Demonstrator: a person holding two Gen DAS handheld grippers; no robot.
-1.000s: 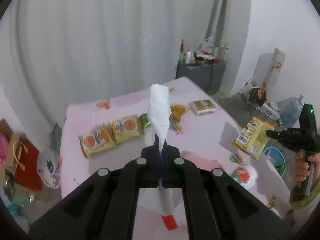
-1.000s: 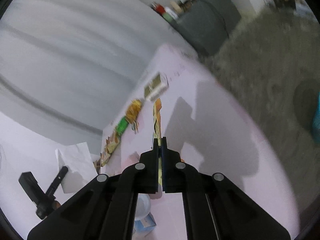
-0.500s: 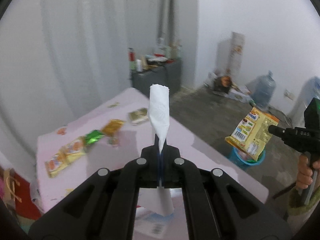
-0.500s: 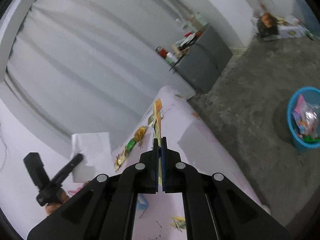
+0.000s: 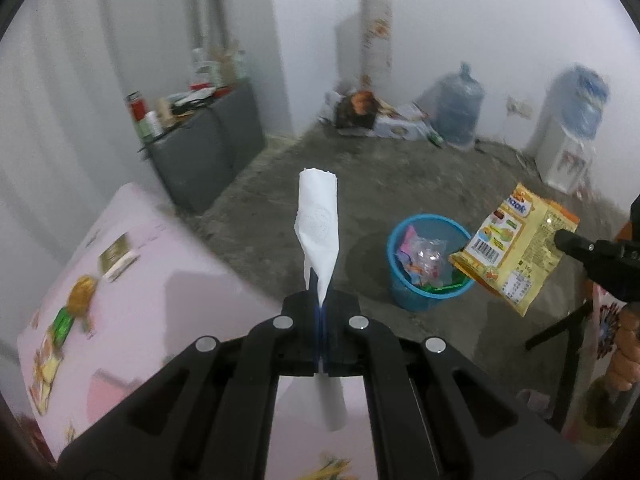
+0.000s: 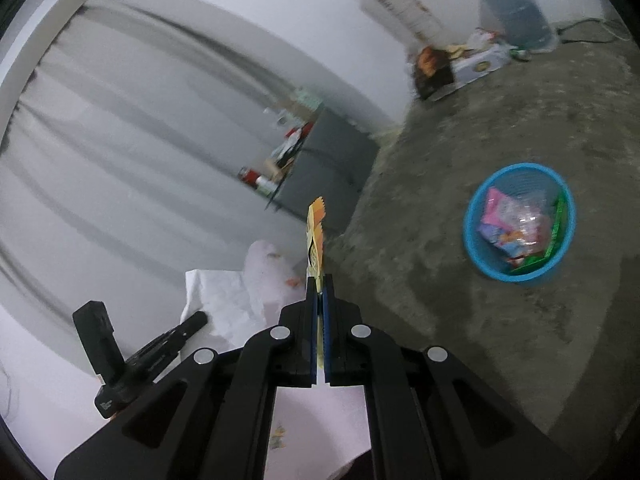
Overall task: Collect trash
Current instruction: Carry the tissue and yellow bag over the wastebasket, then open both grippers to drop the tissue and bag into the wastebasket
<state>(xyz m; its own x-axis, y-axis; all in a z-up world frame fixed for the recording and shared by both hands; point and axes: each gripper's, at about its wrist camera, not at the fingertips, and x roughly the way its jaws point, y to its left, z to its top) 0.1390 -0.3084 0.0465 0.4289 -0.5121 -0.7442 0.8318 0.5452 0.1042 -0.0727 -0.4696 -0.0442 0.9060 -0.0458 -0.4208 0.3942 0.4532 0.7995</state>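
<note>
Pink table [image 5: 132, 304] at 8 o'clock in left view: several wrappers [image 5: 72, 308] uncollected. Blue bin [image 5: 430, 262] on floor at 3 o'clock, partly filled. Left gripper [image 5: 321, 316] clenched on white tissue [image 5: 319, 232]; right gripper [image 6: 319, 292] clenched on yellow snack packet [image 5: 516, 248], near bin. Neither dropped. Judged mid-task.

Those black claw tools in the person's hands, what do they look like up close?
Each is matte black plastic. The left gripper and the right gripper both have two angular linkage arms studded with round silver pins, ending in flat fingers lined with blue pads. From outside, the right tool shows a long black snout on a pistol-style handle. No cables are visible. Clothing is too blurred to tell.
</note>
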